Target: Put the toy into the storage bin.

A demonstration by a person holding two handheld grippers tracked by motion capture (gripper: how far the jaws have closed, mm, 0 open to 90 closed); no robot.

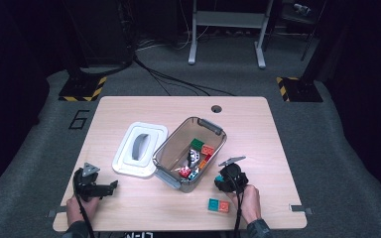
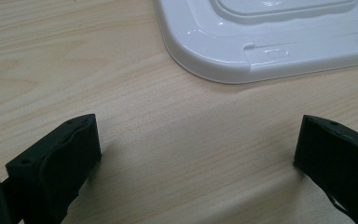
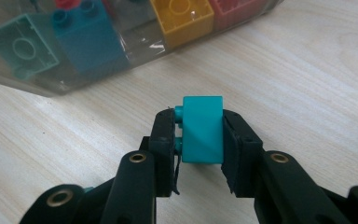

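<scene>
Teal brick point(image 3: 202, 130) sits clamped in the right tongs point(image 3: 200, 140) low over the table point(image 3: 307, 70); left tongs point(image 2: 196, 149) gape apart.

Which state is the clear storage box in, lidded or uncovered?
Uncovered. The clear box stands open-topped with bricks visible inside, and its white lid lies flat on the table directly beside it.

Showing pale matt wood grain across the tabletop point(image 2: 168, 140). Gleaming glossy white plastic on the lid point(image 2: 270, 51). Looking smooth, clear plastic on the bin point(image 1: 171, 148); smooth, slightly shiny plastic on the teal brick point(image 3: 203, 130), matt black plastic on the jaws.
</scene>
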